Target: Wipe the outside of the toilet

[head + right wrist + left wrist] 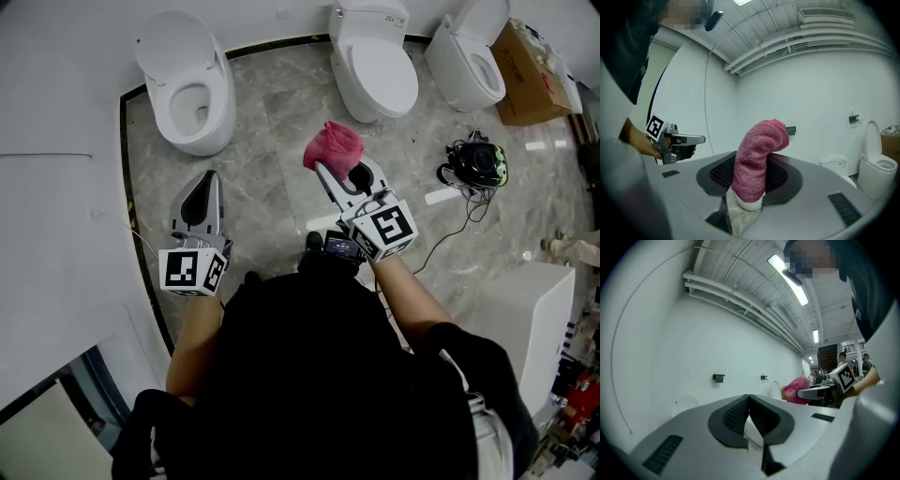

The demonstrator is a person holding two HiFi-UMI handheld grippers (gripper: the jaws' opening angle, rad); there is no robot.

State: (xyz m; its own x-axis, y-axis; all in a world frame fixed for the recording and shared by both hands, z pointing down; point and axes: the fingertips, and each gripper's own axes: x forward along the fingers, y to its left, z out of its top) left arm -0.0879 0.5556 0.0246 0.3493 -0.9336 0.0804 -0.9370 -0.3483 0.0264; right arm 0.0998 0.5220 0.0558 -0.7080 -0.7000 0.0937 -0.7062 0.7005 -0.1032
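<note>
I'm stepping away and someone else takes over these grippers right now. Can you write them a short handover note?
Left gripper: jaws shut, nothing in them.
Right gripper: shut on the pink knitted cloth, which sticks up out of its jaws.
Three white ceramic toilets stand along the wall: left toilet lid up, middle toilet lid down, right toilet lid up.
Done: the cloth is in the grip.
Left: the cloth touches no toilet, so the whole outside wipe remains. The middle toilet is the nearest one ahead of the cloth.
</note>
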